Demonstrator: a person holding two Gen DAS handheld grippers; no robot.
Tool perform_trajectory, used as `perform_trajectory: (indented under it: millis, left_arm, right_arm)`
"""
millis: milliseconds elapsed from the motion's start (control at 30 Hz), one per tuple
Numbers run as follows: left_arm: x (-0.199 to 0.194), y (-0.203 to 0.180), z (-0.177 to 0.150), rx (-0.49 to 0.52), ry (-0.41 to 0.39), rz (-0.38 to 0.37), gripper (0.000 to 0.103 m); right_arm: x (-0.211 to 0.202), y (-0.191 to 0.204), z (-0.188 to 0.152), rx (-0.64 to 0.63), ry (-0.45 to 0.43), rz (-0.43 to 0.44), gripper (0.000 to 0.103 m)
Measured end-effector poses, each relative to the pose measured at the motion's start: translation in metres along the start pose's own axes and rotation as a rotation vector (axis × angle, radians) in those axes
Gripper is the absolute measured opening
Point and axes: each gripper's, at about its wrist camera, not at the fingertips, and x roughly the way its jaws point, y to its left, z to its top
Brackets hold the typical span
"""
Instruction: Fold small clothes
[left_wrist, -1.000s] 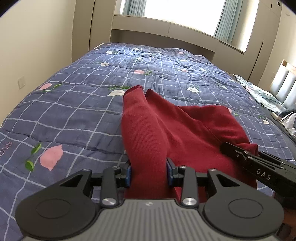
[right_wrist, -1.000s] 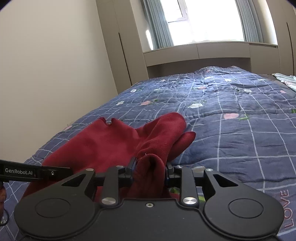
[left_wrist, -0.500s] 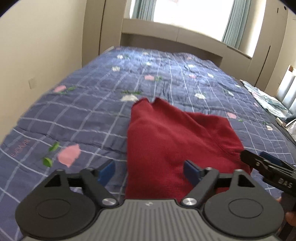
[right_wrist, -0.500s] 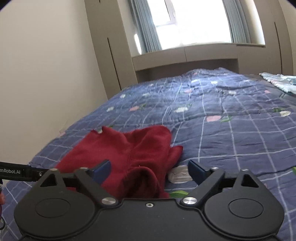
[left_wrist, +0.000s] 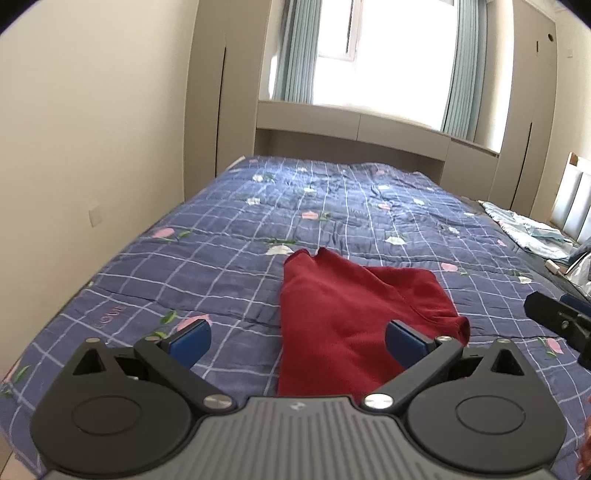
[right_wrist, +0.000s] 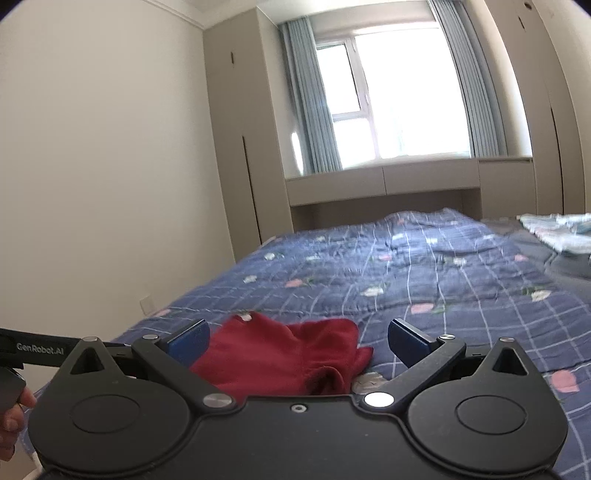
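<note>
A small dark red garment (left_wrist: 343, 317) lies folded on the blue checked quilt (left_wrist: 221, 258); it also shows in the right wrist view (right_wrist: 280, 358). My left gripper (left_wrist: 297, 341) is open and empty, raised above the garment's near end. My right gripper (right_wrist: 297, 339) is open and empty, raised above the garment's near edge. The right gripper's side (left_wrist: 561, 321) shows at the right edge of the left wrist view. The left gripper's side (right_wrist: 37, 349) shows at the left edge of the right wrist view.
The quilt covers a large bed, with a wall (left_wrist: 92, 129) close on the left. A window (left_wrist: 388, 55) and low cabinets stand beyond the far end. Light patterned cloth (left_wrist: 532, 232) lies at the far right of the bed; it also shows in the right wrist view (right_wrist: 557, 229).
Both grippers were shut on the red garment a second ago. Both have opened, let it go and lifted back and up. The garment now lies on the quilt.
</note>
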Motion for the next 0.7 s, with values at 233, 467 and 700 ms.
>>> perform_trajectory:
  millis: [233,467,700]
  left_arm:
    - [-0.044,0.004,-0.019,0.005,-0.057,0.009,0.102]
    - [-0.08,0.005,-0.047,0.023,-0.092,0.023,0.102]
    - [-0.091,0.003,-0.074,0.032,-0.09,0.024,0.103]
  right_arm:
    - [-0.05,0.025,-0.004,-0.057,-0.058,0.012,0.102]
    - [-0.092,0.041,-0.023,-0.089,-0.073,-0.007,0.102]
    - [-0.117,0.044,-0.049,-0.078,-0.077,-0.064,0.102]
